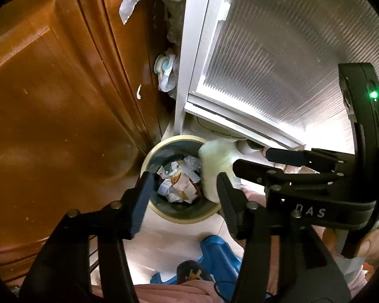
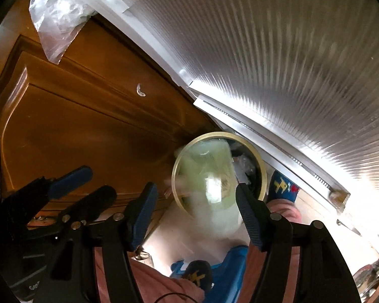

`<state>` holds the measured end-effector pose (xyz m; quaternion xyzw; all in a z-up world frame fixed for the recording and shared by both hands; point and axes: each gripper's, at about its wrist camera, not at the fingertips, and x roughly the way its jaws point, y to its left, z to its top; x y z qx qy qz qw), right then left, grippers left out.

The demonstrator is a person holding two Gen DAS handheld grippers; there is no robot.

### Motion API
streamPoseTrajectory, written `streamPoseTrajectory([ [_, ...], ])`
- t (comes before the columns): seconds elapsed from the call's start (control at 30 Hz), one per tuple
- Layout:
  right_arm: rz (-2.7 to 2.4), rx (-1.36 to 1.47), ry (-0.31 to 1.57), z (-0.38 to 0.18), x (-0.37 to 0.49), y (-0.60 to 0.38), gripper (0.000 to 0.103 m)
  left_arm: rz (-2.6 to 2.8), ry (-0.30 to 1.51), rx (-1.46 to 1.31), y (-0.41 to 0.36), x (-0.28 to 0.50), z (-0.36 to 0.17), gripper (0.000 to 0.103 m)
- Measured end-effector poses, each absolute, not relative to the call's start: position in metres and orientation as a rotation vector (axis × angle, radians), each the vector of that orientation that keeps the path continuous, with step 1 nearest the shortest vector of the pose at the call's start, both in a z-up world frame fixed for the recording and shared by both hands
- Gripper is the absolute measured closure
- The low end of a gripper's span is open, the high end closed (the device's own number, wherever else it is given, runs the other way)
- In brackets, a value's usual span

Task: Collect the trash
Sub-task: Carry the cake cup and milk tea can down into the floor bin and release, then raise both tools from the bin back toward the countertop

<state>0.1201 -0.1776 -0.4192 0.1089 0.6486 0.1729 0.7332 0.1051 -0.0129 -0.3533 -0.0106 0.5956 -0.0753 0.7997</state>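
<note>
Hovering over trash bin (image 1: 179, 217), both claws stood released: left claw (image 1: 182, 197) empty, right claw (image 2: 197, 209) empty. Pale plastic bag (image 1: 216, 166) hung at bin rim, apparently dropping. Risk: bag catching rim, spilling onto floor (image 1: 159, 250).

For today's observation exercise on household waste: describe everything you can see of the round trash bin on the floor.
The trash bin is round, with a pale yellowish rim and a dark inner wall, probably plastic. It stands upright on the light floor, in the corner between a brown wooden door and a white ribbed panel. It holds crumpled paper and wrappers. A pale, blurred bottle-like thing hangs over its rim; whether they touch is unclear.
</note>
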Motion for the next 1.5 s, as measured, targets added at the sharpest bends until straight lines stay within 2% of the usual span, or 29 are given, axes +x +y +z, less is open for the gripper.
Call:
streamPoseTrajectory([
  [0.5,0.37,0.223,1.383,-0.367,0.105,-0.184,0.037,-0.166,1.231,-0.08,-0.007,0.085,-0.312,0.049],
  [0.9,0.385,0.175,1.342,-0.323,0.067,-0.184,0.037,-0.185,1.105,-0.085,-0.008,0.051,-0.247,0.049],
  [1.27,0.421,0.063,1.16,-0.229,0.044,-0.175,0.037,-0.213,1.009,-0.106,-0.006,0.024,-0.177,0.048],
  [1.5,0.447,0.066,1.023,-0.147,0.054,-0.176,0.037,-0.164,0.933,-0.067,0.003,0.03,-0.12,0.048],
])
